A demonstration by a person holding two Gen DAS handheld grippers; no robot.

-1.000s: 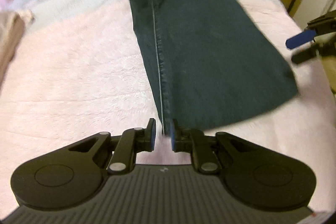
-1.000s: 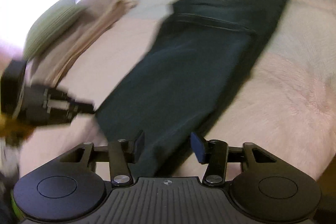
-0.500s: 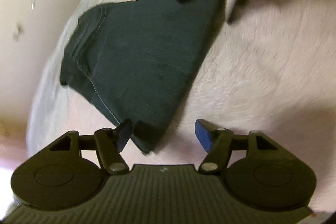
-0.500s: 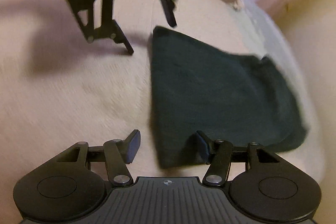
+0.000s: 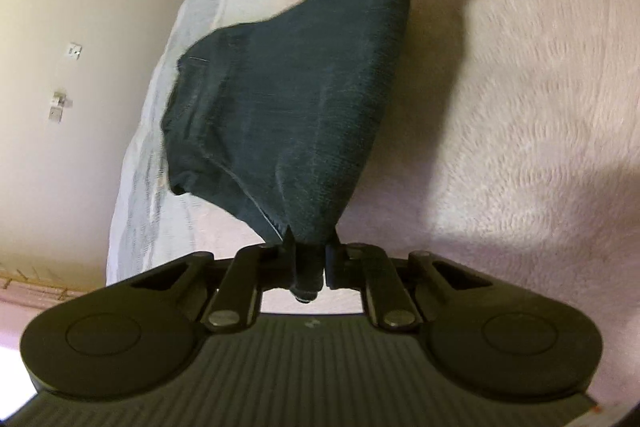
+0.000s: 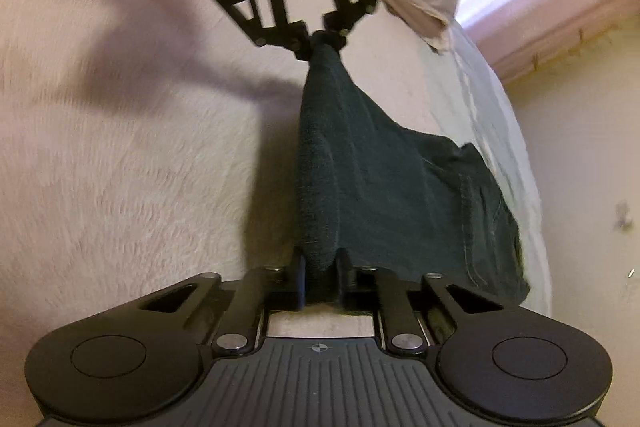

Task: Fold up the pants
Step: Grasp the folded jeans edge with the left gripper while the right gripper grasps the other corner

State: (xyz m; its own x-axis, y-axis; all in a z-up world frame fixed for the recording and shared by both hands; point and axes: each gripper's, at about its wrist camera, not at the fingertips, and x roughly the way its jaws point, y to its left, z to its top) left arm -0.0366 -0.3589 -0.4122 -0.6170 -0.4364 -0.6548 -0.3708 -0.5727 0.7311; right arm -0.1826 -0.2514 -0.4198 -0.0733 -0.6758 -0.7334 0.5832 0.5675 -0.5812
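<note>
The left claw (image 5: 310, 261) has just closed and pinches one corner of the dark pants (image 5: 288, 115); the right claw (image 6: 322, 277) likewise, at twelve o'clock from it. The pants stretch between them over the pink bedspread (image 5: 520, 107), seemingly lifted.

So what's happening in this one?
A person is folding dark pants on a pink blanket. The left gripper and the right gripper have just closed, each pinching one corner of the pants' end, the edge stretched between them. The rest still lies on the blanket.
</note>
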